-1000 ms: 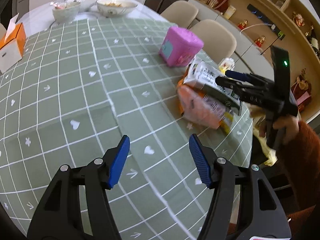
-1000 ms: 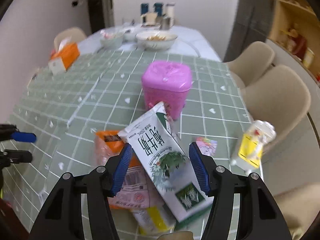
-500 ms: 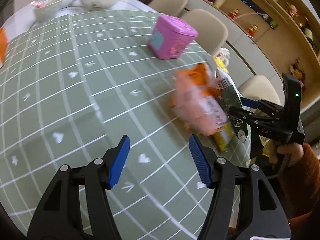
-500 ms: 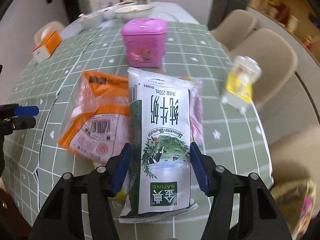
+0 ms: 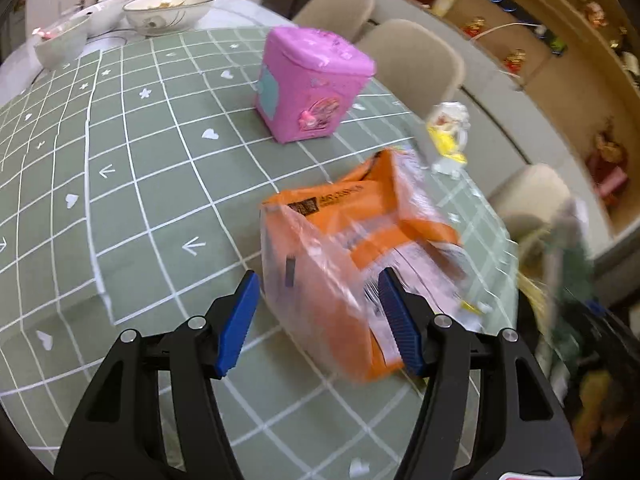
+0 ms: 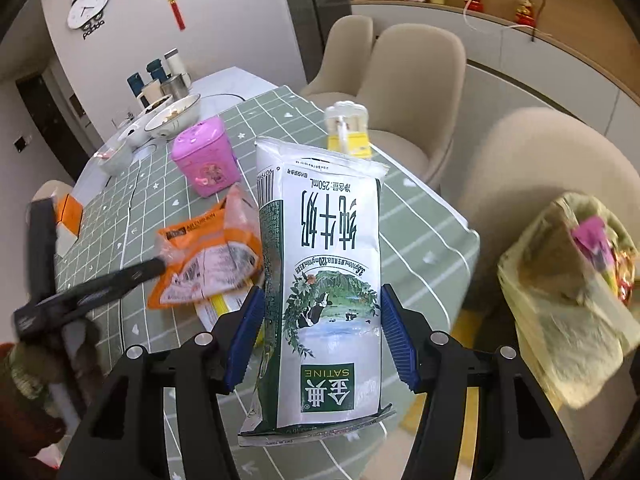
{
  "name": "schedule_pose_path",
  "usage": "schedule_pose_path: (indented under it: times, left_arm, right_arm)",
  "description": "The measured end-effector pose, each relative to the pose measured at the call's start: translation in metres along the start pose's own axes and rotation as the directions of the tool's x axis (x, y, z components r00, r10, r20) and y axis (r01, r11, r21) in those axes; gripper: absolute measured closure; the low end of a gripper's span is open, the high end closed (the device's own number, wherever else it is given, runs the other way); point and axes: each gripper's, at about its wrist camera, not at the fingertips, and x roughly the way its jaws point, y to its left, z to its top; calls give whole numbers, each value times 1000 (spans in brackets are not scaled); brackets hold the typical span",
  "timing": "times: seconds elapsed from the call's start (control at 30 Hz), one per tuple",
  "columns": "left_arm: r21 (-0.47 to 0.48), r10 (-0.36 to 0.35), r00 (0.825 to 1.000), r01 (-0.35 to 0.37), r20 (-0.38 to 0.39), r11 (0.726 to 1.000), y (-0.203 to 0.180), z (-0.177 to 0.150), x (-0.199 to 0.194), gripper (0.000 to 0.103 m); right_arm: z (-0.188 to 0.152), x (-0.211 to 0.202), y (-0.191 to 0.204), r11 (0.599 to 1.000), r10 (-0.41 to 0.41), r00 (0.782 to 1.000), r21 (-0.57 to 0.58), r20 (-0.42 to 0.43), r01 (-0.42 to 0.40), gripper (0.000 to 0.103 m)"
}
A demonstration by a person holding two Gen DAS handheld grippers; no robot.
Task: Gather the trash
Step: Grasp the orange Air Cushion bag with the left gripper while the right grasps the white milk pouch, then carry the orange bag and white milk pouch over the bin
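1. Milk carton [image 6: 326, 280], glossy white and green, is clamped between the right gripper [image 6: 322, 336] pads, off the table edge near a crumpled trash bag [image 6: 568, 300].
2. Orange wrapper [image 5: 344, 264], crinkly plastic, lies on the table between the left gripper's [image 5: 318, 320] spread fingers.
3. Green checked tablecloth [image 5: 160, 184] carries a pink box [image 5: 310, 88] and bowls [image 5: 170, 6]; beige chairs [image 6: 416, 92] stand alongside.

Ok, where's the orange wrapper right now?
The orange wrapper lies on the green tablecloth near the table's edge, between the open fingers of the left gripper, in front of the pink box.
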Motion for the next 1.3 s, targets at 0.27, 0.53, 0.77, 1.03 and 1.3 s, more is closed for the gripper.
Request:
schedule_pose_path:
  times: [0.27,0.53,0.77,1.03,1.3]
  left_arm:
    - [-97,91,989,-80,114,992,-2,13,-40,67]
    - [30,119,971,-128,206,991,-22,23,-110,67]
    - [88,78,968,-102,237,991,-46,3,-124,66]
    - [-17,35,979,-32,201,999,-46,13,-107,66]
    - [11,24,988,-26,151,1000,-27,1,-87,66]
  right_arm:
    - [-18,-14,-15,998,62,998,-28,25,-62,48]
    - [-20,-40,-13,995,100,992,-14,72,-99,48]
    - [-22,-37,-7,992,110,992,-62,56,-106,48]
    - [-18,36,-10,992,95,993,-73,-65,-100,48]
    - [-18,75,-8,996,29,996,-76,-90,-36,48]
